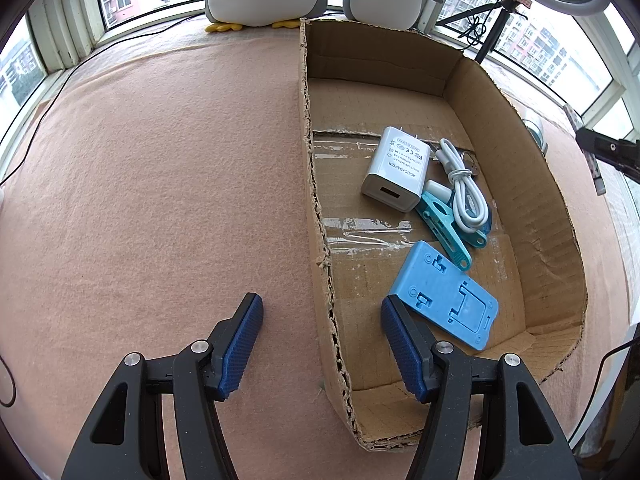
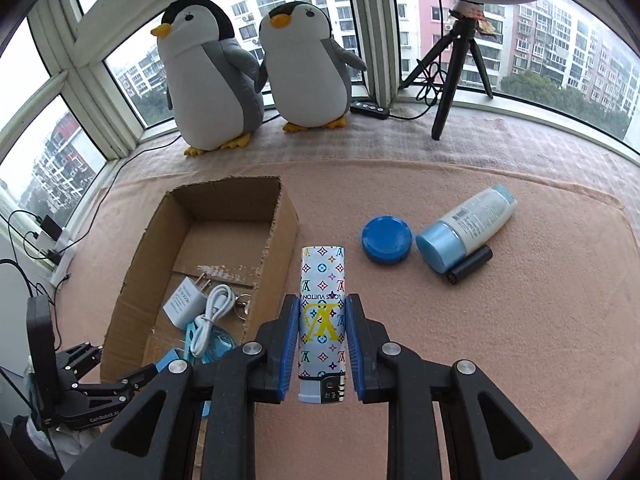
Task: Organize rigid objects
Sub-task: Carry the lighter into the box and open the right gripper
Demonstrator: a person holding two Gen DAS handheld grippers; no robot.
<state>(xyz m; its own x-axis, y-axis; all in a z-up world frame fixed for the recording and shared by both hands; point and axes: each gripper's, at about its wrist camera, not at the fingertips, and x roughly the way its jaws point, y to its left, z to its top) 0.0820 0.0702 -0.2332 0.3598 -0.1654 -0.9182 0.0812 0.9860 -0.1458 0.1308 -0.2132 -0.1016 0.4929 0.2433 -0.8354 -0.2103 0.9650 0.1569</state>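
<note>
In the left wrist view the left gripper [image 1: 322, 344] fills the bottom of the frame, its jaws wide apart and holding nothing. They straddle the torn near wall of the box [image 1: 320, 216]: one pad sits over the pink cloth [image 1: 160, 180] at lower left, the other over the box floor at lower centre. Right of that wall, mid-frame, lie the adapter [image 1: 394, 170], a coiled white cable [image 1: 466, 192], a teal clip [image 1: 444, 232] and, just beside the right pad, a blue stand [image 1: 448, 296].

In the right wrist view the box [image 2: 280, 240] sits left of centre. The right gripper [image 2: 322, 338] at bottom centre is clamped on the lighter [image 2: 322, 312], which points away from the camera with its metal head nearest the lens; both pads press its long sides. Right of centre, on the cloth, rest a blue round case [image 2: 386, 240], a bottle [image 2: 466, 232] on its side, and a small black cylinder [image 2: 469, 266] touching the bottle's cap.

The lighter looks due for the box, and that is a judgement. Its risks:
- The glossy printed wrap may slide between the pads if the grip loosens during the swing left.
- The long body sticks out past the fingers and could catch the ragged wall, shoving the light box across the cloth.
- The left gripper hovers at the box; both could meet over the opening.
- Dropped from height, the lighter could bounce off the adapter or knock the cable loose.
</note>
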